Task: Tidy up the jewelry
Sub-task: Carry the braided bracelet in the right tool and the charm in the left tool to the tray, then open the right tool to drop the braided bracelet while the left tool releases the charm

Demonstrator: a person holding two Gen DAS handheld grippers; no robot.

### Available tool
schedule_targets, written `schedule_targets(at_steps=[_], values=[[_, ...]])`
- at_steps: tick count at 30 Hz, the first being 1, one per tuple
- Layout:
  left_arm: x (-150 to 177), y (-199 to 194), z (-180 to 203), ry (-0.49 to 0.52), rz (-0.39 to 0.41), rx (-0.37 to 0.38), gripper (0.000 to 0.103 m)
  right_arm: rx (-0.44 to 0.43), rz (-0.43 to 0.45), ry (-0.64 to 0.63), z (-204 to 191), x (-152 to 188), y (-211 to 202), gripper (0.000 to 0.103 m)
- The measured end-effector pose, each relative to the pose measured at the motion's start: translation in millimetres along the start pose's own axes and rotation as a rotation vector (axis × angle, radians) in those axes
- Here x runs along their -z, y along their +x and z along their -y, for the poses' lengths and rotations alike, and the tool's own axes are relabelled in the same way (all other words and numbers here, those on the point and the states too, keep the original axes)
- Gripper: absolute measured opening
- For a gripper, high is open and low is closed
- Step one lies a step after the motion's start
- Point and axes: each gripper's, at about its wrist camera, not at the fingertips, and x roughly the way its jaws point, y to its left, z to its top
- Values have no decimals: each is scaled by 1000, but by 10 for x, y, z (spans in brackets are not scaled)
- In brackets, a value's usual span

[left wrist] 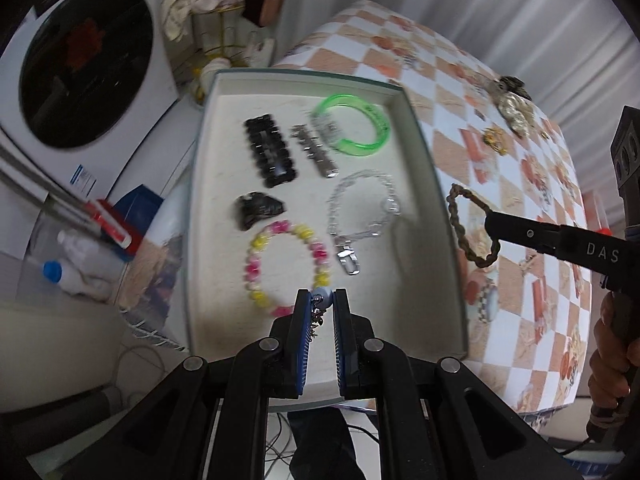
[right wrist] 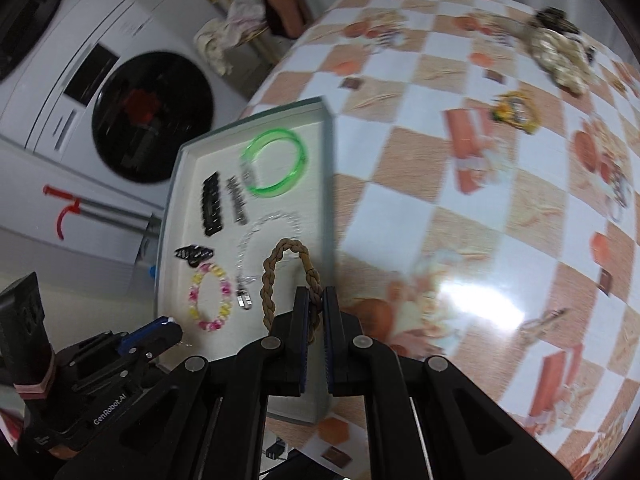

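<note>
Brown braided bracelet (right wrist: 280, 276) pinched in our right gripper (right wrist: 316, 300) above the tray's right edge.
Our left gripper (left wrist: 322, 300) pinches one small bead charm (left wrist: 322, 298); six pieces lie in the white tray (left wrist: 424, 184).

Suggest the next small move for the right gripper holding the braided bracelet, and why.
Probably lower it over a bare patch of the tray and release. The right gripper is shut on the brown braided bracelet, which hangs at the tray's right edge, while other pieces already lie inside.
</note>
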Motion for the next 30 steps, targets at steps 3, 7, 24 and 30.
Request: schedule_targets(at_steps=[3,7,24,30], values=[[-17,50,-75,-18,7,-6,16,-7,-22,-26,-149,-19,129,7],[-53,153,-136,-34,6,-16,16,-8,-39,-51,-278,-52,245,7],[-119,496,-178,-3,-37,-91,16,52,-139,-55,-217,98,623,7],[-134,545,-156,8,-51,-105,16,60,-153,-53,-214,99,704,8]])
